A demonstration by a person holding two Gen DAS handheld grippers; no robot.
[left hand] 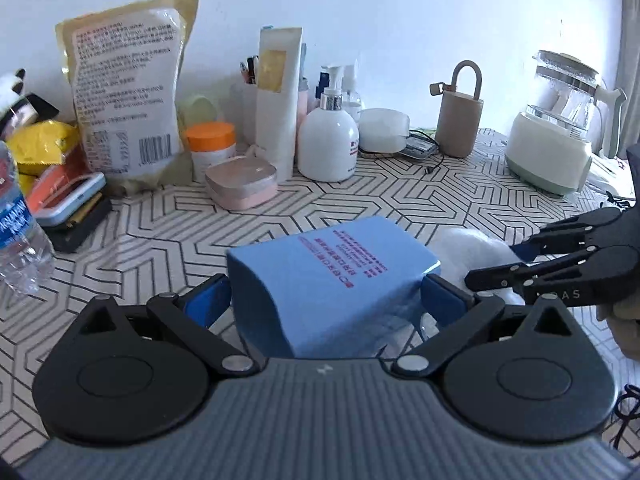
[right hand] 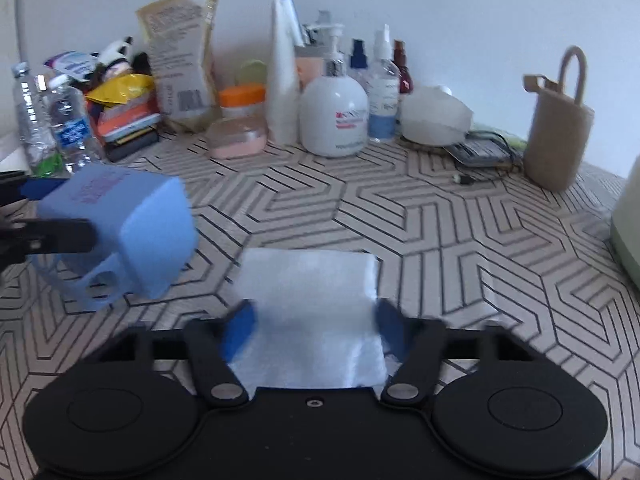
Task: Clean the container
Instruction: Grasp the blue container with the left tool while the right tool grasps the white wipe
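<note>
My left gripper point(left hand: 326, 298) is shut on a light blue container point(left hand: 320, 280) with red print, held above the patterned table; its blue pads press both sides. The container also shows at the left of the right wrist view point(right hand: 132, 236), bottom up, with a handle loop low down. My right gripper point(right hand: 314, 316) has a white cloth point(right hand: 312, 312) between its blue pads; the cloth spreads wide between them. In the left wrist view the right gripper point(left hand: 496, 260) is at the right, by the white cloth point(left hand: 468, 248), just right of the container.
The patterned table point(right hand: 400, 208) is crowded along the back wall: a white pump bottle point(right hand: 334, 116), spray bottles, a pink case point(left hand: 242, 182), an orange-lidded jar point(left hand: 210, 142), a big pouch point(left hand: 128, 88), water bottles point(right hand: 64, 128), a beige flask point(right hand: 558, 136), a kettle point(left hand: 556, 136).
</note>
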